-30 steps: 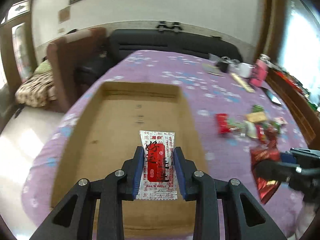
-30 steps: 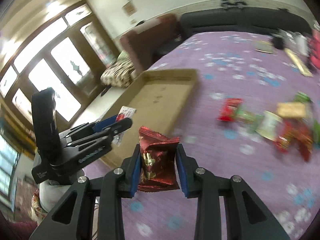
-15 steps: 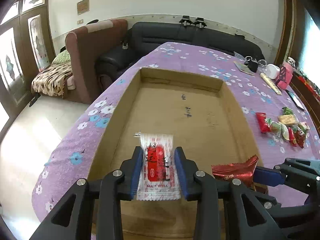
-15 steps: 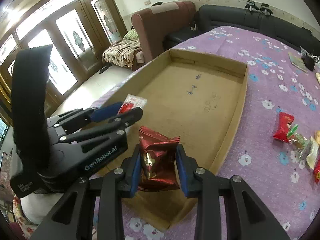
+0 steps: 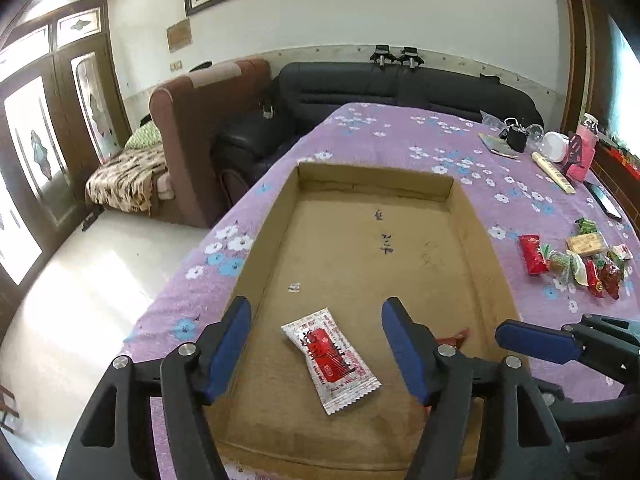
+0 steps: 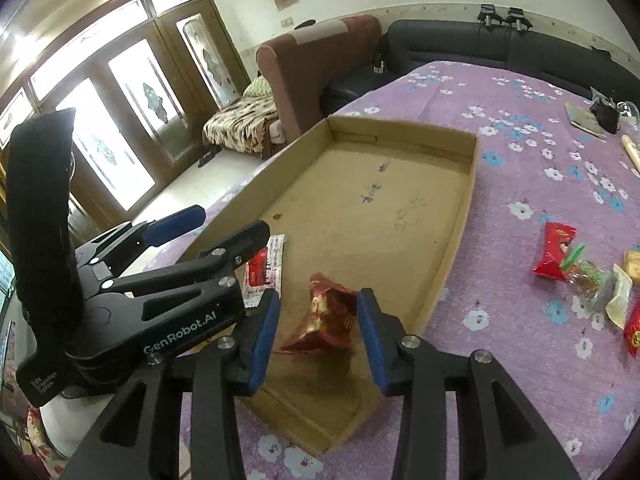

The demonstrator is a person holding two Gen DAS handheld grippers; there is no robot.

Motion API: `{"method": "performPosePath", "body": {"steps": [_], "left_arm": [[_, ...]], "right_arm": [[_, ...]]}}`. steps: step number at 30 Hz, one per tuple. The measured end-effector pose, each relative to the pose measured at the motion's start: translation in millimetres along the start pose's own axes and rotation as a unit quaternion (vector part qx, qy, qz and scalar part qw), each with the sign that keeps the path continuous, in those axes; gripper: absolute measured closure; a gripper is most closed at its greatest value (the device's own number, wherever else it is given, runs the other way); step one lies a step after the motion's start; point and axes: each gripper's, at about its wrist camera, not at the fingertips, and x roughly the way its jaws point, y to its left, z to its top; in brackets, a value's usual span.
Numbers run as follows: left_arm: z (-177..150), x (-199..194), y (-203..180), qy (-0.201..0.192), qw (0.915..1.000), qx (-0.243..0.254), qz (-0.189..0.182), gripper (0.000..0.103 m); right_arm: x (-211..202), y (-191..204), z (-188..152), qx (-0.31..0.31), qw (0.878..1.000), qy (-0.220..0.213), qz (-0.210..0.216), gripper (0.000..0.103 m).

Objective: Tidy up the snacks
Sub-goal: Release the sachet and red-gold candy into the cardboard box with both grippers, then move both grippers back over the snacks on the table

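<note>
A shallow cardboard box (image 5: 486, 280) (image 6: 460, 216) lies on a purple flowered cloth. A white and red snack packet (image 5: 331, 358) lies flat on the box floor near its front, also seen in the right wrist view (image 6: 266, 268). My left gripper (image 5: 316, 344) is open above it, jaws wide apart, and shows in the right wrist view (image 6: 224, 220). A dark red foil snack (image 6: 326, 316) lies in the box between the jaws of my open right gripper (image 6: 318, 322); only its corner (image 5: 454, 336) shows in the left wrist view.
A pile of loose snacks (image 5: 576, 258) (image 6: 588, 276) lies on the cloth right of the box. Small items, a black pouch (image 5: 514, 138) and a pink box (image 5: 582, 154), stand at the far right. Sofas (image 5: 400, 84) stand beyond the table.
Both grippers have opened. The white and red packet dropped onto the box floor, and the red foil snack now lies in the box between the right jaws.
</note>
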Motion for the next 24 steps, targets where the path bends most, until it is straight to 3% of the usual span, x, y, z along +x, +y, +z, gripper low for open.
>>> {"method": "performPosePath", "body": {"steps": [5, 8, 13, 18, 24], "left_arm": [[2, -14, -11, -0.010, 0.9998, 0.014, 0.009, 0.029], [4, -24, -16, -0.016, 0.9998, 0.014, -0.007, 0.029], [8, -41, -24, -0.023, 0.9959, -0.002, -0.087, 0.026], [8, -45, -53, -0.021, 0.9895, 0.010, -0.143, 0.025], [4, -36, -107, 0.011, 0.9763, 0.052, -0.210, 0.025]], "right_arm": [[-19, -10, -4, 0.009, 1.000, -0.016, 0.000, 0.063], [-37, -26, -9, 0.015, 0.999, -0.029, -0.011, 0.063], [-83, -84, -23, 0.061, 0.995, -0.061, -0.057, 0.059], [-136, -183, -53, 0.178, 0.973, -0.088, -0.117, 0.059], [-159, -231, -72, 0.229, 0.958, -0.097, -0.142, 0.059]]}}
